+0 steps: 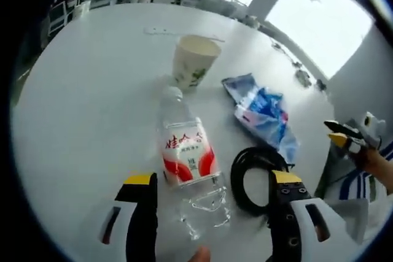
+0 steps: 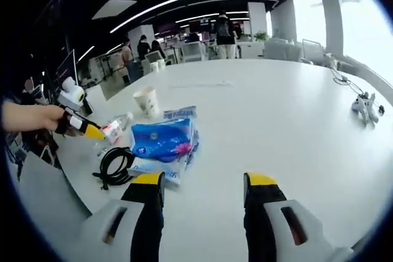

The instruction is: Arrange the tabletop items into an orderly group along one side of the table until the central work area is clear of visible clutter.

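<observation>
A clear plastic water bottle (image 1: 186,156) with a red and white label lies on the white table (image 1: 92,90), its base between the jaws of my open left gripper (image 1: 215,181). Beyond it stands a paper cup (image 1: 194,61). A blue and white tissue pack (image 1: 263,113) and a coiled black cable (image 1: 252,176) lie to the right. From the right gripper view, my open right gripper (image 2: 204,182) hovers over bare table with nothing between its jaws, just right of the tissue pack (image 2: 163,140), cable (image 2: 115,165), cup (image 2: 147,101) and bottle (image 2: 115,129). The left gripper (image 2: 83,126) shows at the bottle.
A white cable and adapter (image 2: 365,107) lie at the table's far right. A flat white strip (image 1: 169,32) lies beyond the cup. Chairs, desks and people stand in the office behind. Bright windows line the right side.
</observation>
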The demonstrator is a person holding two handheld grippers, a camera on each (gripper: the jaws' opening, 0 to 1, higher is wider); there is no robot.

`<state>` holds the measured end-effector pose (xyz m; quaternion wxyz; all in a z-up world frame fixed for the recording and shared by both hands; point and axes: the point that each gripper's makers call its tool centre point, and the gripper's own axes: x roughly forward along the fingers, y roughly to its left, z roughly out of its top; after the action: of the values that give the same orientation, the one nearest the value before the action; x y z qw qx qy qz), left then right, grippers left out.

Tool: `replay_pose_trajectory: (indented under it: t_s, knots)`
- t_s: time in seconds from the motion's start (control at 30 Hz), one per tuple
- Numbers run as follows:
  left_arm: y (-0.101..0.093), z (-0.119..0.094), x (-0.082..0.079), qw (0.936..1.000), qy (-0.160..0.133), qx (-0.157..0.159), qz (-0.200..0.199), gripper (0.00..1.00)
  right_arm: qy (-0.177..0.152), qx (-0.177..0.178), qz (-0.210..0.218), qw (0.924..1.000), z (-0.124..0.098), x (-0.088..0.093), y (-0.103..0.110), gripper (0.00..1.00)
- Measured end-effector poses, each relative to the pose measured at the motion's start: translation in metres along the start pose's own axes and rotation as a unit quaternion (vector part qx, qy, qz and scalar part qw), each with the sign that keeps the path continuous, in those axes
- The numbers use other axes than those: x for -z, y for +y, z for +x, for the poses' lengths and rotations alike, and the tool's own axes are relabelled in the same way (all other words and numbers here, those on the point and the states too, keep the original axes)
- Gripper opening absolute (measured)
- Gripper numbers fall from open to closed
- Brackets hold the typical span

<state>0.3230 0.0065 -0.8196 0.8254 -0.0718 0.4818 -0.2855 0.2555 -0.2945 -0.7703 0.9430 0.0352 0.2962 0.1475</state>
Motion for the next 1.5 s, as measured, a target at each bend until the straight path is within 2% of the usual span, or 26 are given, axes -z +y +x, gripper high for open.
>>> replay_pose_trajectory:
  t_s: [0.13,0.27,0.3,0.43,0.53,0.57,0.7,0.87,0.97,1.13,1.27,1.5]
  knots:
    - [0.001,0.005,0.002,0.9999,0.007,-0.002,-0.01,0.66,-0.001,0.005,0.011,0.9999,-0.003,0.003,0.0,0.49]
    - [0.009,0.009,0.007,0.9995,0.017,-0.026,-0.007,0.64,-0.007,0.006,0.018,0.9998,-0.005,0.002,0.003,0.48]
    - [0.011,0.009,0.009,0.9993,0.021,-0.031,-0.009,0.63,-0.007,0.005,0.018,0.9998,-0.005,0.002,0.004,0.48]
    - [0.01,0.011,0.006,0.9989,0.006,-0.045,-0.016,0.56,-0.01,0.003,0.02,0.9997,-0.005,0.002,0.007,0.48]
    - [0.011,0.013,0.008,0.9985,0.01,-0.053,0.001,0.45,-0.008,0.002,0.022,0.9997,-0.004,0.003,0.009,0.48]
    - [0.014,0.014,0.007,0.9984,0.007,-0.056,0.001,0.46,-0.008,0.002,0.023,0.9997,-0.003,0.003,0.01,0.48]
    - [0.017,0.013,0.006,0.9976,0.004,-0.066,-0.021,0.43,-0.008,-0.002,0.024,0.9997,0.0,0.001,0.014,0.47]
    - [0.02,0.011,0.003,0.9963,-0.018,-0.057,-0.063,0.37,-0.016,-0.008,0.023,0.9996,0.004,-0.008,0.02,0.47]
    - [0.017,0.009,0.003,0.9961,-0.021,-0.057,-0.064,0.35,-0.018,-0.012,0.022,0.9995,0.007,-0.011,0.022,0.47]
    - [0.015,0.005,0.004,0.9964,-0.028,-0.061,-0.053,0.33,-0.026,-0.025,0.026,0.999,0.014,-0.02,0.035,0.47]
    - [0.011,-0.004,0.0,0.9959,-0.048,-0.055,-0.053,0.33,-0.028,-0.039,0.031,0.9983,0.022,-0.025,0.047,0.46]
    - [0.007,-0.016,-0.011,0.9948,-0.08,-0.047,-0.042,0.33,-0.039,-0.086,0.069,0.9931,0.044,-0.043,0.085,0.46]
